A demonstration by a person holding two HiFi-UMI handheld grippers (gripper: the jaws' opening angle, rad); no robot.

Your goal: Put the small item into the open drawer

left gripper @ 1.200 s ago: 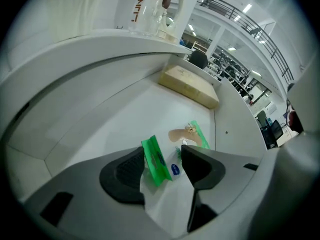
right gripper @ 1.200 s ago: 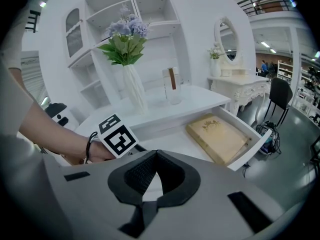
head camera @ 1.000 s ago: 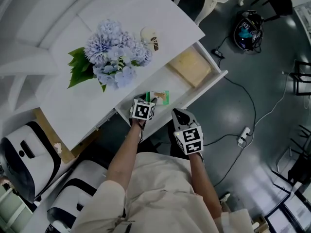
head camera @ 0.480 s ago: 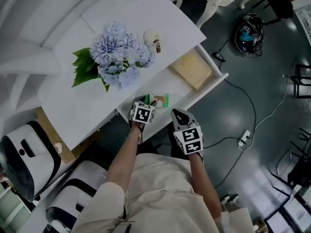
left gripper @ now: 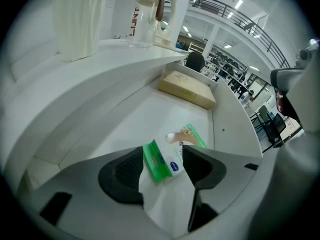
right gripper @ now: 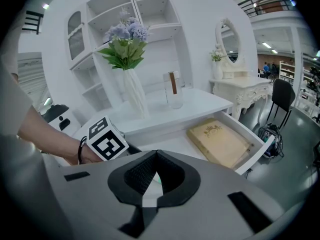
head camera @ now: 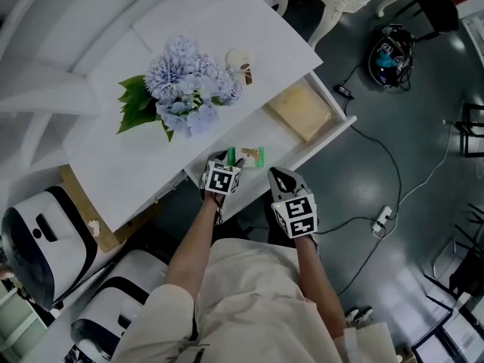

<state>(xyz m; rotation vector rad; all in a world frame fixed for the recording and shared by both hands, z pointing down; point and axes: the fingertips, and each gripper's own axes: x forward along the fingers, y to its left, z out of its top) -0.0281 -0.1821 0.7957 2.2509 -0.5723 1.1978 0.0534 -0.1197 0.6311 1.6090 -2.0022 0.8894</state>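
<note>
the open drawer [head camera: 266, 130] is pulled out from under the white bench [head camera: 249, 21]. the small item, a green and white packet [left gripper: 156, 162] with a blue label, is seen lying flat on the drawer's white floor, near the end that is closest to the person. a flat tan wooden box [head camera: 300, 110] is laid at the far end of the same drawer, well apart from the packet.

the left gripper [left gripper: 162, 159] is held over the drawer and pointed steeply down at the packet. its fingers have just been opening and are now spread wide, one to each side of the packet's near end. the packet is framed between them but is not pressed by either pad. in the head view the packet is partly covered by this gripper's marker cube [head camera: 221, 178].

the right gripper [right gripper: 156, 154] is held just outside the drawer's front edge, beside the left one. its fingers are brought together, with the tips meeting, and nothing is gripped between them. the left hand [right gripper: 75, 153] and its marker cube are caught at the left of the right gripper view.

on the bench top a bunch of pale blue flowers [head camera: 185, 85] with green leaves is set in a white vase, and a glass jar [right gripper: 173, 90] is placed just beside it. a dark grey floor [head camera: 408, 165] with loose cables is seen past the drawer.
</note>
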